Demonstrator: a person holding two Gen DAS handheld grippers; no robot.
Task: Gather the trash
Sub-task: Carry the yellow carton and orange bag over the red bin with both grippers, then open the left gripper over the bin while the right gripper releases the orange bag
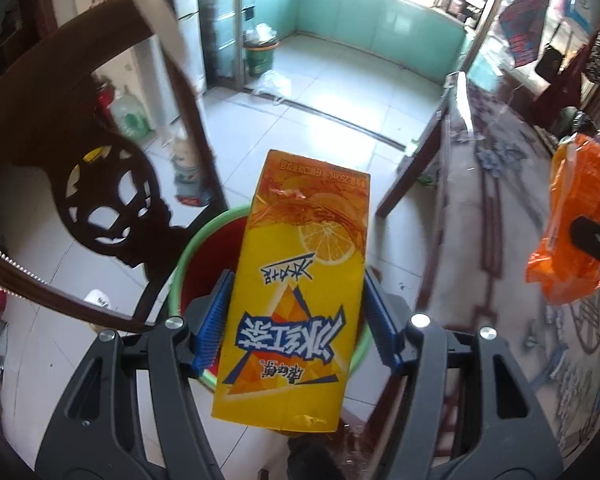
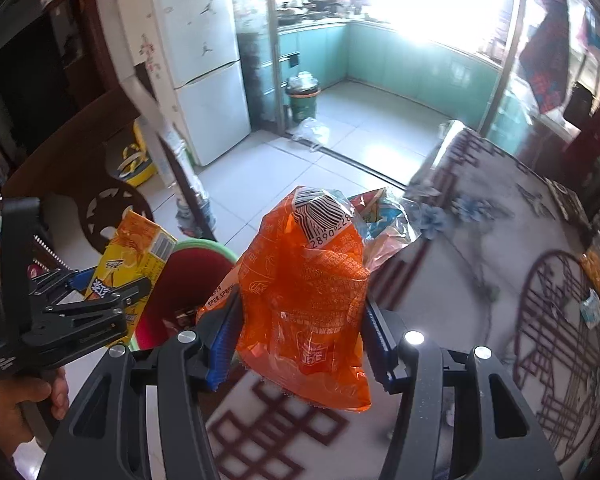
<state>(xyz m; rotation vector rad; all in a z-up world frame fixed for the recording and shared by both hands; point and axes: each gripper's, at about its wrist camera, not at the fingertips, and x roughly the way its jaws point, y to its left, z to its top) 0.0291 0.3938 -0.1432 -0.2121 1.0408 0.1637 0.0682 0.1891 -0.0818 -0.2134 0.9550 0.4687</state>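
The left claw [image 1: 296,320] grips a yellow drink carton [image 1: 300,280] over the red bin [image 1: 204,272] at frame centre, apparently for dropping, while the right claw [image 2: 300,328] clamps an orange wrapper [image 2: 304,304] above the tabletop [image 2: 480,240], awaiting its turn.

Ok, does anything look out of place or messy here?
A clear plastic bag lies loose on the floor by the kitchen doorway, outside the overfull green bin. A small wrapper still sits on the table.

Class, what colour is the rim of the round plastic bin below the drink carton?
Green rim, red inside; clearest in the left wrist view.
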